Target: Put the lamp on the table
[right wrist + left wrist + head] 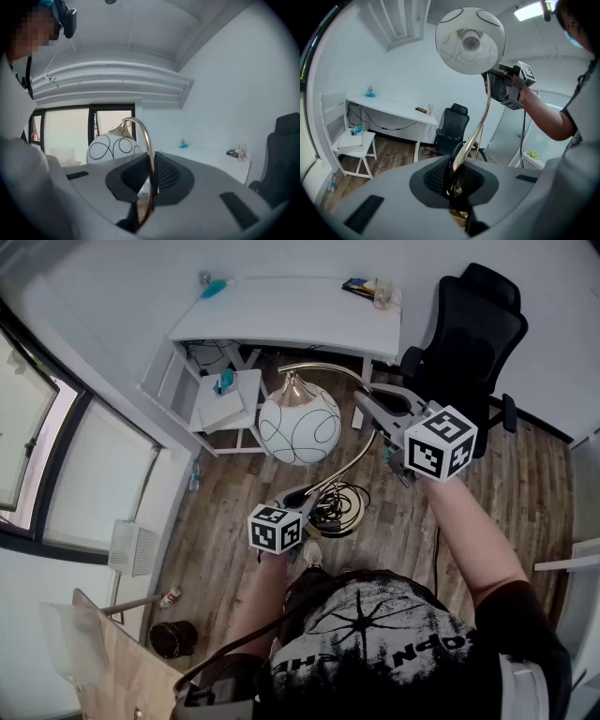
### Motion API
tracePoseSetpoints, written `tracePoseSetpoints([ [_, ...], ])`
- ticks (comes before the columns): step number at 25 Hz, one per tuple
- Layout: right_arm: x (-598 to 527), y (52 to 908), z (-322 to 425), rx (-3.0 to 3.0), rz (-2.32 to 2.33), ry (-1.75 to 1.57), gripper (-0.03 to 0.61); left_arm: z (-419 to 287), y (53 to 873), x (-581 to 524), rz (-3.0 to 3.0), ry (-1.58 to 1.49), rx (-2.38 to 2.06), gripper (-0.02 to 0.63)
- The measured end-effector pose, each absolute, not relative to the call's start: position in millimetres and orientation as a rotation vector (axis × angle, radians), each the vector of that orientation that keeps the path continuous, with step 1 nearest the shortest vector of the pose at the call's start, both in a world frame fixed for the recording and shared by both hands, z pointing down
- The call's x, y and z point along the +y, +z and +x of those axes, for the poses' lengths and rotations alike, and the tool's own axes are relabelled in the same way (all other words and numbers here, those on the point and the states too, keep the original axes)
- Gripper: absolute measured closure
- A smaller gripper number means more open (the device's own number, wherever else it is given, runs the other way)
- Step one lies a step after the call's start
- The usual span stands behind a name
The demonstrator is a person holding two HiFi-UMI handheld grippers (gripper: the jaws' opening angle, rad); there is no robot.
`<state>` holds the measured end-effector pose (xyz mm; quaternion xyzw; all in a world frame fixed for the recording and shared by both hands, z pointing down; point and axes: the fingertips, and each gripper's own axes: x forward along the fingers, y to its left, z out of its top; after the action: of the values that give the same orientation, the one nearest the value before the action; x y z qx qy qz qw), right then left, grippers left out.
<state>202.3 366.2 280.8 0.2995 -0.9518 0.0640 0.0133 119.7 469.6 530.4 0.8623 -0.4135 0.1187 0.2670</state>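
The lamp has a white globe shade (298, 430) with black swirls, a curved brass stem (480, 126) and a round brass base (344, 509). It is held in the air above the wood floor, tilted. My left gripper (305, 495) is shut on the lower stem just above the base, and the stem passes between its jaws (457, 180). My right gripper (375, 409) is shut on the upper stem (149, 159) below the bend; the globe (112, 147) hangs beyond it. The white table (309, 320) stands ahead against the wall.
A black office chair (478, 334) stands to the right of the table. A white side stand (230, 404) holding small items sits at the table's left end. A cup (382, 294) and a teal object (214, 287) rest on the tabletop. Windows line the left wall, with a dark bin (173, 638) near it.
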Motion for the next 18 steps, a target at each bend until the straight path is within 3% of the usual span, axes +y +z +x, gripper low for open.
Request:
tracePoseSetpoints([
  [18, 370.4, 275.8, 204.3, -2.987, 0.923, 0.210, 0.545, 118.1, 525.2, 471.0, 2.329, 0.340, -1.127, 0.578],
])
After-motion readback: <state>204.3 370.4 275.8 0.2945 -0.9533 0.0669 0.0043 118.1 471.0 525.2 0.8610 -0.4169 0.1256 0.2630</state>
